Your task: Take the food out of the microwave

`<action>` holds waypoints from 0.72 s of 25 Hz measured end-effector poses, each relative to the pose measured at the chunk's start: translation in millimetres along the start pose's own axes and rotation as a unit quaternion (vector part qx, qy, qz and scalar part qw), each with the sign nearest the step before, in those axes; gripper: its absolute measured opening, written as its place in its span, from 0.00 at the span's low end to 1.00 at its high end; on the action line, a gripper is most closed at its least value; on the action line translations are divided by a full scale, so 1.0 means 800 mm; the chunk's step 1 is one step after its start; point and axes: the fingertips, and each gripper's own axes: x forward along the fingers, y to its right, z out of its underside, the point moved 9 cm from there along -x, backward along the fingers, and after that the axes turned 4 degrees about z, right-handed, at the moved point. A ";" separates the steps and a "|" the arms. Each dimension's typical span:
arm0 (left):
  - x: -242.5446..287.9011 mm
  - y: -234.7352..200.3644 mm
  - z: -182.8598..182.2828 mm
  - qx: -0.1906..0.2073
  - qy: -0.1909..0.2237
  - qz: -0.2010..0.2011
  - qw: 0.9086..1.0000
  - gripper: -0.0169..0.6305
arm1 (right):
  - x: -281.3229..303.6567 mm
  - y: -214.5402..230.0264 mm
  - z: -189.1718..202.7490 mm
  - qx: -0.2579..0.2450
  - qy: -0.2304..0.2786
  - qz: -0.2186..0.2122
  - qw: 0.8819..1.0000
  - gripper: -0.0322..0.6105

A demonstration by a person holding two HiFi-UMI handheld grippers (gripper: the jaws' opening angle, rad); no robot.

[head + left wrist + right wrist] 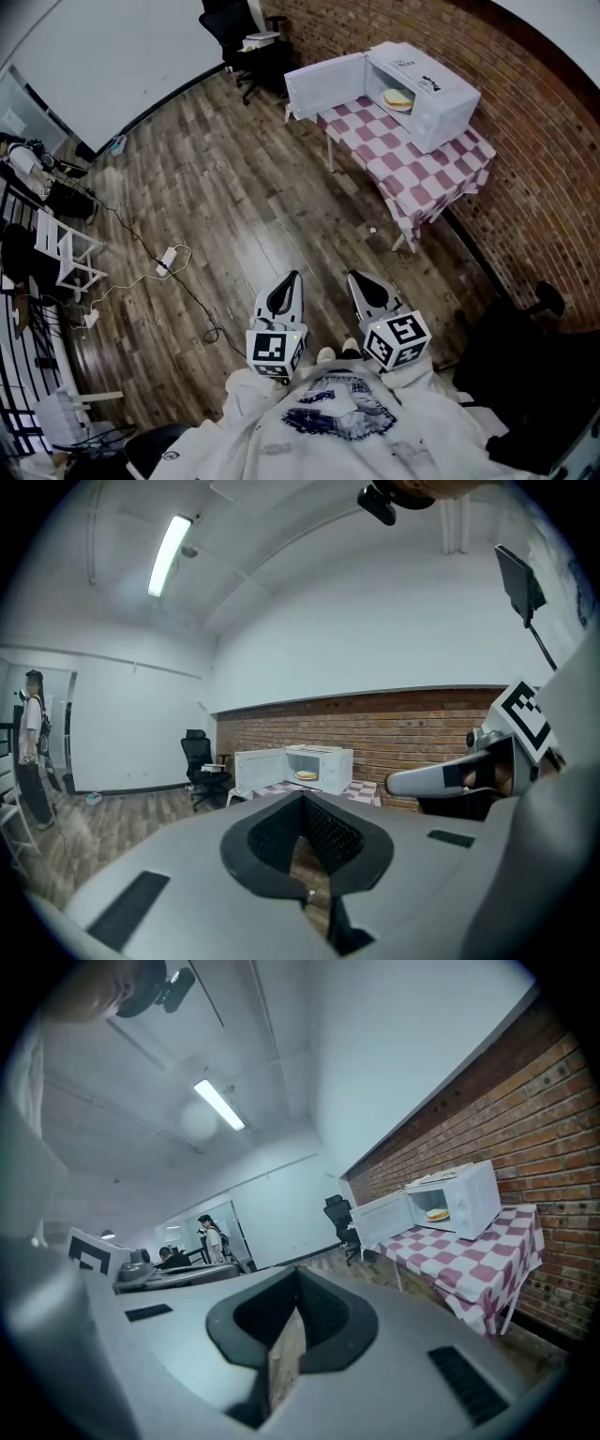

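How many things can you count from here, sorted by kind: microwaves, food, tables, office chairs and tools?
microwave: 1
food: 1
table: 1
office chair: 1
tools: 2, the left tool and the right tool
Total: 6

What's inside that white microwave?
The microwave has its door open. Inside sits round yellowish food. Whatever lies behind it is hidden.
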 end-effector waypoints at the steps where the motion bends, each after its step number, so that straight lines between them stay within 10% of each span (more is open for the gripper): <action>1: 0.005 0.003 0.000 0.000 -0.002 -0.002 1.000 0.04 | 0.000 0.006 -0.003 0.000 0.001 -0.002 1.000 0.07; 18: 0.057 0.023 0.002 -0.015 -0.003 -0.030 0.999 0.04 | 0.018 0.071 -0.008 0.009 -0.025 -0.019 0.999 0.07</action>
